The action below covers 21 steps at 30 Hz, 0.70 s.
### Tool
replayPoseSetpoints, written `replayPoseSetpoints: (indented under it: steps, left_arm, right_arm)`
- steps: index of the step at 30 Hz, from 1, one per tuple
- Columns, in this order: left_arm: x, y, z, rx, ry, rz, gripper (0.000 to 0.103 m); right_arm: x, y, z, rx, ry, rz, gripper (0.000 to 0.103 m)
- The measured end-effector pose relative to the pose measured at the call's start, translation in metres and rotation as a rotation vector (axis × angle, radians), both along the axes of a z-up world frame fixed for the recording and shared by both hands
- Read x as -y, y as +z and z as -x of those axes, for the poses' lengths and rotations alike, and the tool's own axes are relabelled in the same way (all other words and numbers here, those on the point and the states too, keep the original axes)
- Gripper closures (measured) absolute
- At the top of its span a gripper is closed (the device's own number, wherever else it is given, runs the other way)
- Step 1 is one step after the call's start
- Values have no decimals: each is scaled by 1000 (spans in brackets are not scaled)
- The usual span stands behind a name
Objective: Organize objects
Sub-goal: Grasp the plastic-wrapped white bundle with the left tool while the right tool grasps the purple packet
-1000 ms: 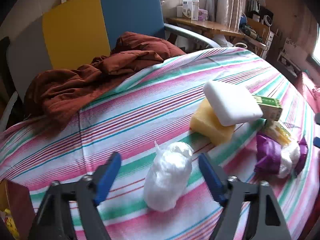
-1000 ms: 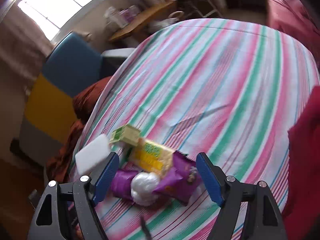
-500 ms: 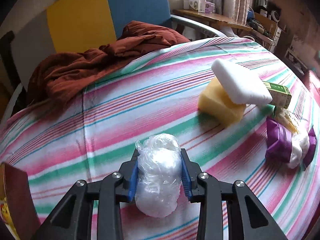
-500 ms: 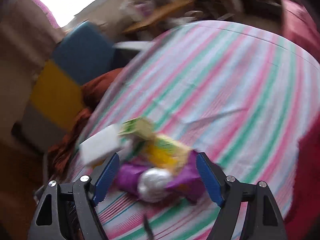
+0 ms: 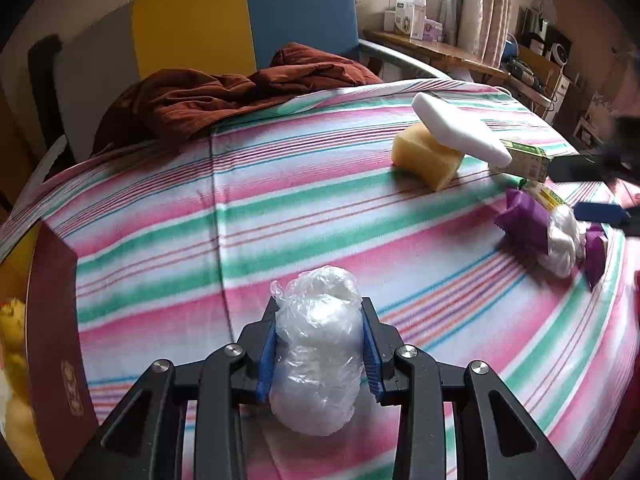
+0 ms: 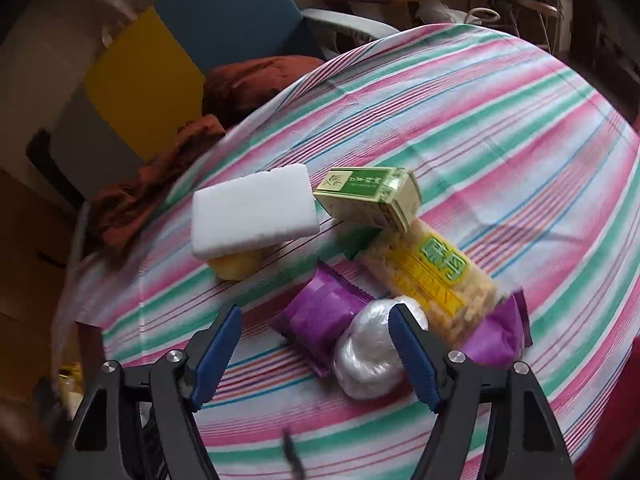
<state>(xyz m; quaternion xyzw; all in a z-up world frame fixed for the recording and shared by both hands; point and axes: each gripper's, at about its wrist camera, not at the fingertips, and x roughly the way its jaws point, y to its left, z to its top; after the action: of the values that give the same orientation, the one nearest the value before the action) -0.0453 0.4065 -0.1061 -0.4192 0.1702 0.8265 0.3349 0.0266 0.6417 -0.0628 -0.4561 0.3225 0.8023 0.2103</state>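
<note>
A: What have the left tongs [image 5: 318,354] got?

B: They are pinched on a clear plastic-wrapped white bundle [image 5: 316,360], blue pads pressed against both its sides, above the striped worktop [image 5: 280,216]. The tongs point steeply down at the cloth.

A: And the right tongs [image 6: 316,354]?

B: Spread wide but closing, also angled steeply down. Nothing is pinched. The pile lies just ahead: a purple packet [image 6: 320,316] in the gap between the pads, a second plastic-wrapped bundle [image 6: 366,356] by the right-hand pad. Whether that pad touches it cannot be told.

A: What lies beyond those tongs?

B: A yellow snack bag [image 6: 432,280] and another purple packet [image 6: 498,332] to the right, a green carton [image 6: 368,198] farther ahead, and a white foam block [image 6: 252,210] resting on a yellow sponge [image 6: 236,266] ahead to the left.

A: Anything else?

B: A rust-brown blanket [image 5: 224,96] heaped at the worktop's far edge, well beyond the left tongs, and a maroon box [image 5: 56,332] at their left.
</note>
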Motion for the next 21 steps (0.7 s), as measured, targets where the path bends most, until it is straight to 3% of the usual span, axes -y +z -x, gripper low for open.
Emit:
replayPoseSetpoints:
  steps: [3, 6, 9, 11, 14, 18, 19, 21]
  left_arm:
    - [3, -2, -6, -30, -8, -8, 66]
    - [4, -3, -2, -20, -8, -21, 66]
    - [5, -4, -4, -21, -8, -36, 66]
    - [5, -5, -4, -29, -10, -35, 66]
    - [6, -5, -4, -29, -10, -44, 66]
    - [6, -6, -5, -32, -10, -47, 66]
    - [6, -6, -5, -34, -10, -47, 66]
    - [6, -6, -4, -34, -10, -51, 66]
  right_arm:
    - [2, -2, 11, 34, 15, -41, 32]
    - [6, 12, 12, 6, 6, -161, 34]
    - [6, 11, 15, -48, 66, -98, 34]
    - [11, -7, 25, 12, 119, -26, 34]
    - [17, -25, 35, 146, 138, -77, 34]
    - [11, -37, 39, 186, 143, -79, 35]
    - [9, -39, 39, 187, 140, -70, 36]
    - [8, -39, 38, 184, 138, -86, 54]
